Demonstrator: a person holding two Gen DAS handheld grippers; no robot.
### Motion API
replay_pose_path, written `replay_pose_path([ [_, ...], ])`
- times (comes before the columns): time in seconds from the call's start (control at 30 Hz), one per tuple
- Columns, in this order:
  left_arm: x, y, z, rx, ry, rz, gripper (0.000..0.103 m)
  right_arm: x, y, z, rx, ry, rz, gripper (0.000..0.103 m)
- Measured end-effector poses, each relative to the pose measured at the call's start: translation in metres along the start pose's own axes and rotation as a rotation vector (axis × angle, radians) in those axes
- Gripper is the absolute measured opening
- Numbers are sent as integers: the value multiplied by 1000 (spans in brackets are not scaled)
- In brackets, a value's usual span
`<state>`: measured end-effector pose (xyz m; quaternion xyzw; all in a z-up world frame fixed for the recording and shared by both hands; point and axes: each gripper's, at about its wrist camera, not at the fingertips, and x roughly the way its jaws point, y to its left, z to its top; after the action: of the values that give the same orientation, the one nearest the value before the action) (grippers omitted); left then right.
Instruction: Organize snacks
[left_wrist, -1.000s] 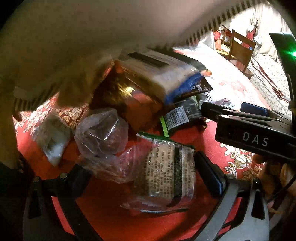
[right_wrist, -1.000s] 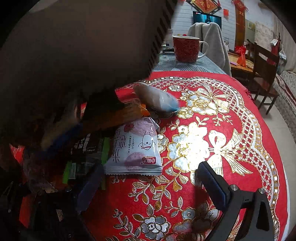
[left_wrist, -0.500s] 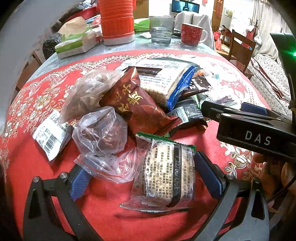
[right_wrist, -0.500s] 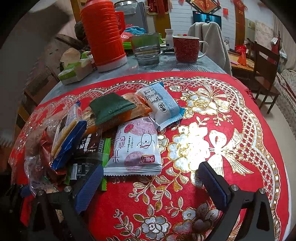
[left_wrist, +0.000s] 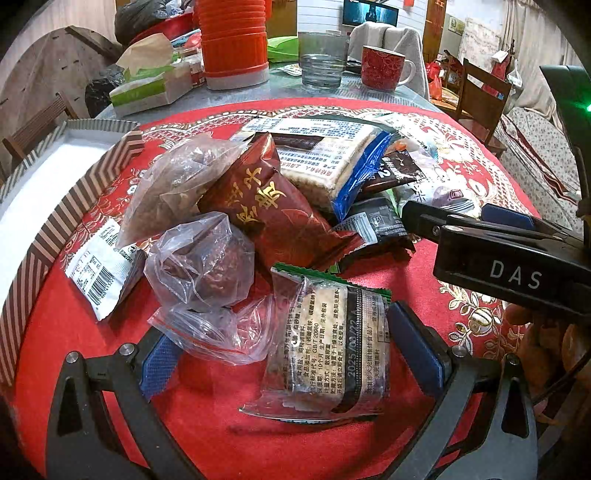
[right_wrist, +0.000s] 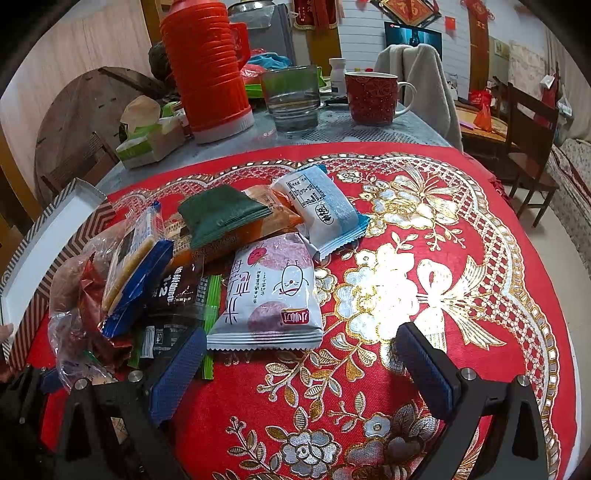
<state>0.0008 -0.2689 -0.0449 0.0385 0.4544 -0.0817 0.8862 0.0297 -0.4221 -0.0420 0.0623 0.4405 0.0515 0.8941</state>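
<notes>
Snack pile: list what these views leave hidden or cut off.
- Striped box, left wrist view: its far end runs off the left edge.
- Black coffee sachet, right wrist view: its left part lies under the blue-edged cracker pack.
- Orange packet, right wrist view: the green packet covers its top.

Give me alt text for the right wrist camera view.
An open hand-held gripper hovers over a red and gold embroidered tablecloth, facing a heap of snack packets topped by a white and pink packet. Behind stand an orange thermos, a glass and a red mug.
</notes>
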Motion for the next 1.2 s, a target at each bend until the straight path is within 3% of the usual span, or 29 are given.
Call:
replay_pose_path([
  [0.67,0,0,0,0,0,0,103,0,0,-1,-4,1,-6,103],
  [1.2,0,0,0,0,0,0,103,4,8,-1,-42,24,-79,103],
])
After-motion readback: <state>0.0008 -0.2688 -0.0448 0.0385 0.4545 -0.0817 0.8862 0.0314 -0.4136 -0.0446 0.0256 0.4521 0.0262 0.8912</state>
